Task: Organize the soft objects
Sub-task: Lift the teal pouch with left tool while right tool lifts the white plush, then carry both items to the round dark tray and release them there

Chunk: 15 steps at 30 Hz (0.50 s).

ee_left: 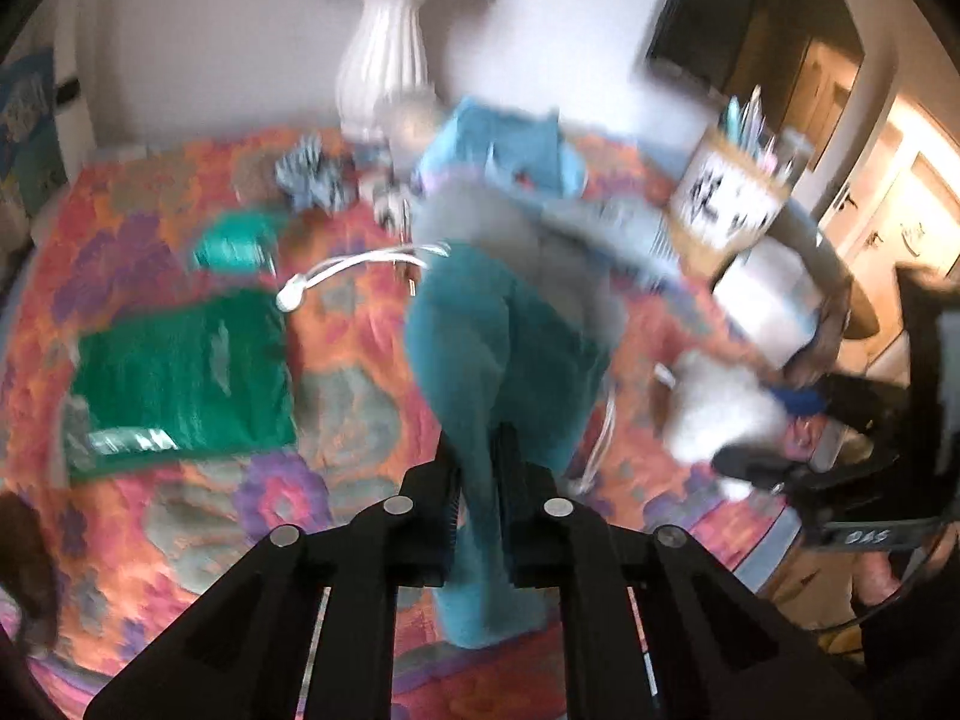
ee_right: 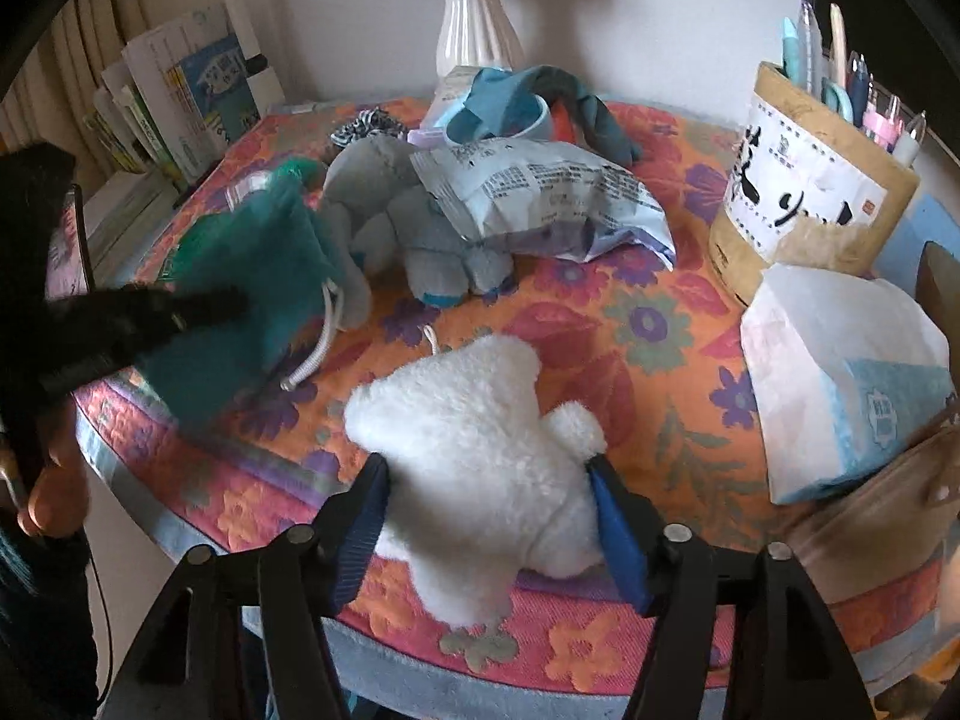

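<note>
- Teal pouch point(ee_left: 498, 348) hangs pinched in the left gripper point(ee_left: 477, 480), lifted beside the white plush point(ee_right: 474, 450).
- Right gripper point(ee_right: 486, 498) stands spread, straddling the white plush.

Round surface point(ee_right: 630, 324) covered by a quilted floral cloth in orange, pink and purple, pale blue at the rim. Lying on it: white fleecy plush point(ee_right: 474, 450) near the front edge; grey plush point(ee_right: 414, 228) toward the middle; crinkled printed packet point(ee_right: 540, 198) partly over the grey plush; white ribbed vase point(ee_right: 477, 30) at the back; cardboard pen holder point(ee_right: 804, 192) at right; white paper bag point(ee_right: 840, 378) just in front of it; green folded cloth point(ee_left: 180, 372) at left.
</note>
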Tool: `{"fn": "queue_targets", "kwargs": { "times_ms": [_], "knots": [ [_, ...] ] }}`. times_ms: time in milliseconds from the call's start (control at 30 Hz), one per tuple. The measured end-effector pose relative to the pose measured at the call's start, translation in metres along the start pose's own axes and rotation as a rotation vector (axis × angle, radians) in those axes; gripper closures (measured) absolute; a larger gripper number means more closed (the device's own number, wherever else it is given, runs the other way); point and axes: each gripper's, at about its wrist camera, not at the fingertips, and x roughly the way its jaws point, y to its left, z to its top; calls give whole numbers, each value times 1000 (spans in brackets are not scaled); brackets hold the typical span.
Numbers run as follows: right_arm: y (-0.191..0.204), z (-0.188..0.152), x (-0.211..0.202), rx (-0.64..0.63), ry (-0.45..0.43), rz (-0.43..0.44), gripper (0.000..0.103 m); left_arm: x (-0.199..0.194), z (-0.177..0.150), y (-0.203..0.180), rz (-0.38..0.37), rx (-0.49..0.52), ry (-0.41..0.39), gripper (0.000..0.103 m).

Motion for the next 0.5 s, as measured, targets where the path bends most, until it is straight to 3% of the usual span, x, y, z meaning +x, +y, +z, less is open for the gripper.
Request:
{"fn": "queue_targets", "kwargs": {
  "times_ms": [33, 133, 200, 233, 267, 400, 433, 467, 500],
  "knots": [
    [1, 1, 0, -2, 1, -2, 37, 4, -4, 2, -12, -9, 21, 76],
    [6, 2, 2, -20, 9, -24, 35, 11, -10, 7, -49, -29, 57, 62],
    [8, 2, 4, -29, 18, -20, 28, 11, -11, 3, -62, -5, 67, 38],
    [8, 2, 5, -29, 21, -13, 23, 11, -12, -1, -65, 10, 70, 18],
    [9, 3, 6, -29, 23, -8, 22, 12, -12, -7, -57, 37, 75, 13],
    [13, 3, 10, -50, 21, -41, 22, 19, -15, -23, 23, 120, 91, 16],
    [14, 2, 11, -56, 24, -56, 22, 23, -15, -22, 41, 116, 106, 27],
    [16, 2, 13, -59, 24, -66, 22, 23, -14, -23, 72, 130, 88, 45],
    [17, 1, 14, -59, 22, -73, 25, 22, -14, -24, 97, 143, 82, 55]
  ]
}}
